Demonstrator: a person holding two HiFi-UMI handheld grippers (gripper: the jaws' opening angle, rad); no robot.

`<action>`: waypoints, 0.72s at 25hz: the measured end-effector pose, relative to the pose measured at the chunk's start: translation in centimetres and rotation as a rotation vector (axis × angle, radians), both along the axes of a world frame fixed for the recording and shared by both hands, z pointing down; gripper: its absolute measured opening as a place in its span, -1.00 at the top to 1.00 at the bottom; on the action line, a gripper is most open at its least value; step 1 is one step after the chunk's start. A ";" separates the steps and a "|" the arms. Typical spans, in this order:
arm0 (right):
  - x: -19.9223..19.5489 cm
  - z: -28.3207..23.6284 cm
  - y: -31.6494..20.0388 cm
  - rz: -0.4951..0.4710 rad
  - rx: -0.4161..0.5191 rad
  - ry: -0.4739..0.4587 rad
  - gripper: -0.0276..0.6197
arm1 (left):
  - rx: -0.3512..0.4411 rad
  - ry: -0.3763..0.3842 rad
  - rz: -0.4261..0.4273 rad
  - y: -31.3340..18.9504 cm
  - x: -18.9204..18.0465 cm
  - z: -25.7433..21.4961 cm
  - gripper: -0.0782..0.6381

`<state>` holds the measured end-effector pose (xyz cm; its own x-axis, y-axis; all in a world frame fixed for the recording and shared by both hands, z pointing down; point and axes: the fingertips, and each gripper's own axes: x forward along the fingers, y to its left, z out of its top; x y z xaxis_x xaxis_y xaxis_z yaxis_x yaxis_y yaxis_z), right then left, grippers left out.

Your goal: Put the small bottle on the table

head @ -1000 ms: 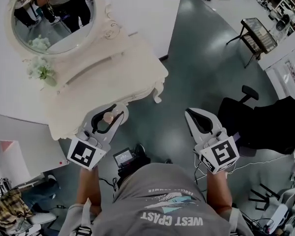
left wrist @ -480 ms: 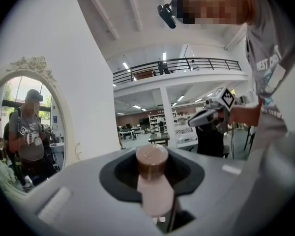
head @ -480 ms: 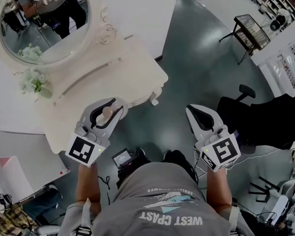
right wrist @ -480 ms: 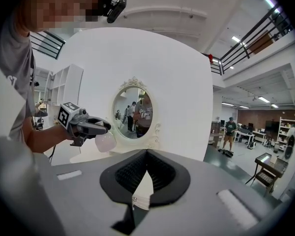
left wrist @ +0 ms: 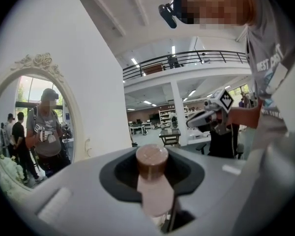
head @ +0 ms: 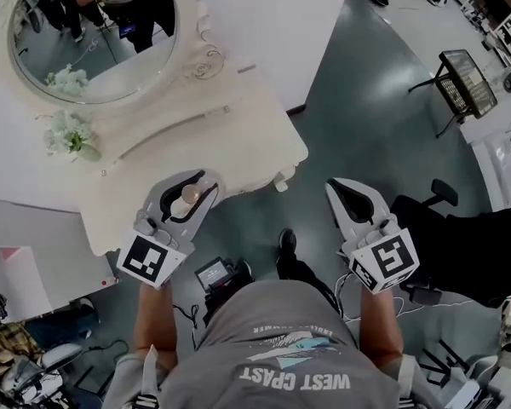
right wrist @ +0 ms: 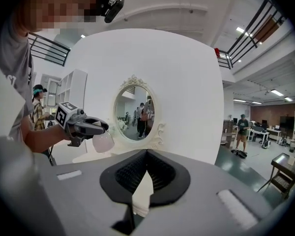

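Note:
My left gripper (head: 186,196) is shut on the small bottle (head: 187,198), a pale pinkish bottle with a brown cap (left wrist: 151,157). It hangs above the front edge of the white dressing table (head: 238,130). In the left gripper view the bottle (left wrist: 155,188) stands upright between the jaws. From the right gripper view the left gripper (right wrist: 83,126) shows with the bottle (right wrist: 103,142) under it. My right gripper (head: 346,196) is out over the floor to the right of the table, shut (right wrist: 146,154) with nothing in it.
An oval mirror (head: 94,32) in an ornate white frame stands at the back of the table, with white flowers (head: 68,133) at its foot. A black chair (head: 460,245) is at the right and a small dark side table (head: 464,83) farther off on the grey floor.
The view has shifted so that the dressing table reaches farther right and lies under the left gripper's tip. The bottle stays held, and both grippers keep their place in the view.

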<state>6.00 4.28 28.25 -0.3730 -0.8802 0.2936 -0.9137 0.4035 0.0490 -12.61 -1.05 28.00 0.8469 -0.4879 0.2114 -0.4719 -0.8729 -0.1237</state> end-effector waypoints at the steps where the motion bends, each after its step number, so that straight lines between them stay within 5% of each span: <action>1: 0.6 0.0 -0.8 -0.020 -0.001 -0.006 0.91 | -0.008 -0.008 -0.023 -0.4 0.3 0.1 0.49; 18: 6.8 1.8 -10.8 -0.305 -0.001 -0.071 0.91 | -0.005 -0.057 -0.278 -5.0 5.7 1.7 0.49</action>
